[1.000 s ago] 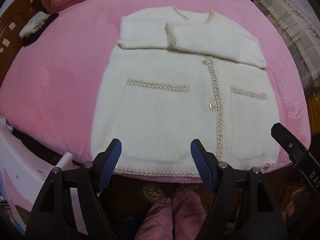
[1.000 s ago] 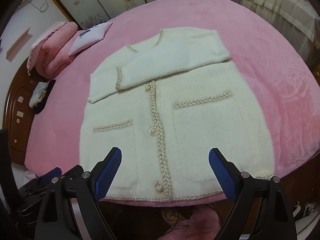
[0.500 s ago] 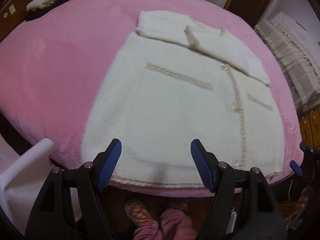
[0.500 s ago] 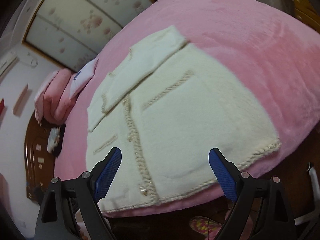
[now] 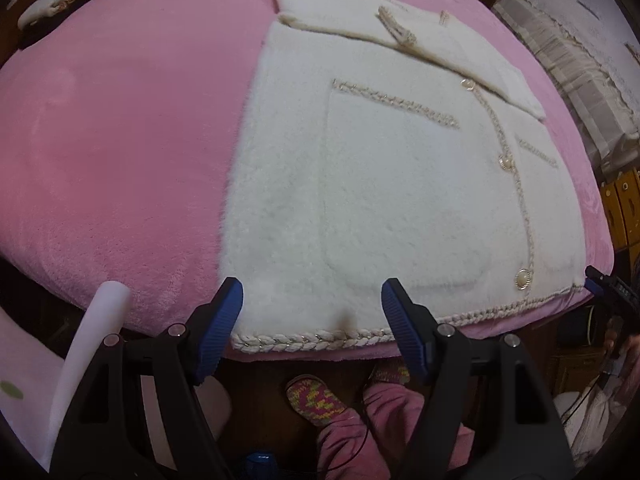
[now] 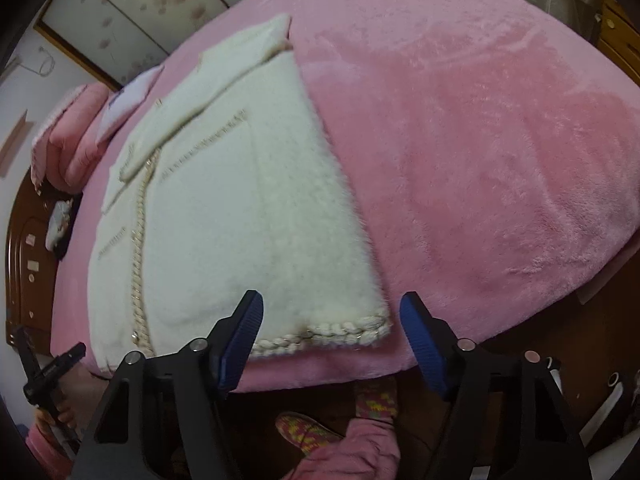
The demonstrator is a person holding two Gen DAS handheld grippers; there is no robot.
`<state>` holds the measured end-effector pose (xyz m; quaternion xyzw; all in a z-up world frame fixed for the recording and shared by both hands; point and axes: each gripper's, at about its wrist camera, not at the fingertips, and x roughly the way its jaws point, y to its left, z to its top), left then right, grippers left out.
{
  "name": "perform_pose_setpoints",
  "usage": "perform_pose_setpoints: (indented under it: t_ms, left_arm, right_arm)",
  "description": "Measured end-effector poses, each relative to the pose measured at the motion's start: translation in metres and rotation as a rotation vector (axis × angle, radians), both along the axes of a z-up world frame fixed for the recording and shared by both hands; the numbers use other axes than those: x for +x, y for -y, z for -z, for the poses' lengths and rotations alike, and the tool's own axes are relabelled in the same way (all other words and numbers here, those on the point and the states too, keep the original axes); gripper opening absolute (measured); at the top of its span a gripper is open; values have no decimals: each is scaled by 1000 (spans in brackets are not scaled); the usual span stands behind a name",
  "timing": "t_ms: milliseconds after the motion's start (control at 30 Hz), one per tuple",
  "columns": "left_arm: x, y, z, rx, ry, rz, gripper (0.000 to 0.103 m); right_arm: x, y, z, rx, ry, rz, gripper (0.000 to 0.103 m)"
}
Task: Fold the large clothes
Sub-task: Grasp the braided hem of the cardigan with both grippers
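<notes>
A cream fuzzy cardigan lies flat and buttoned on a pink plush bed, sleeves folded across its chest, its braided hem along the bed's near edge. The left claw hovers over the hem's left corner, jaws well apart with nothing gripped. The right claw straddles the hem's right corner; its jaws are closing, the corner between them, pads clear of the fabric. Pink trouser legs and knitted slippers show below.
</notes>
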<state>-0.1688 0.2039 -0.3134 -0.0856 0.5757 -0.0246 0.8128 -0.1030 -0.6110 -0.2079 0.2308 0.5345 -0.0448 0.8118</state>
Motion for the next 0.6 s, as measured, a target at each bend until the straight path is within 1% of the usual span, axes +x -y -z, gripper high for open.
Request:
perform_pose_setpoints:
  t_ms: [67,133,167,233,300,367,400,500,600]
  left_arm:
    - [5,-2,5,-12,-13,-1,69]
    - [10,-5,10,-25,-30,-19,69]
    - [13,-9,15,-31,-50,-43,69]
    - [18,-16,22,-51,-66,-93,69]
    - [22,-26,28,-90,-79,-146,69]
    - [26,-32,34,-93,-95,-170,69]
    - [29,-33,38,-83,-104,-174,69]
    - [37,-33,53,-89,-128,-180,69]
    - [40,-35,62,-111,-140,-217,69]
  right_arm:
    - [5,7,9,-7,-27,-16,64]
    - [10,13,18,-6,-50,-27,59]
    - [12,14,20,-2,-55,-32,58]
    - [17,18,27,16,-71,-46,58]
    - [21,20,32,24,-83,-59,58]
    - [25,21,35,26,-92,-67,58]
    - [27,22,37,25,-99,-71,58]
    - [30,24,42,31,-110,-75,58]
    - [32,22,44,37,-125,-42,57]
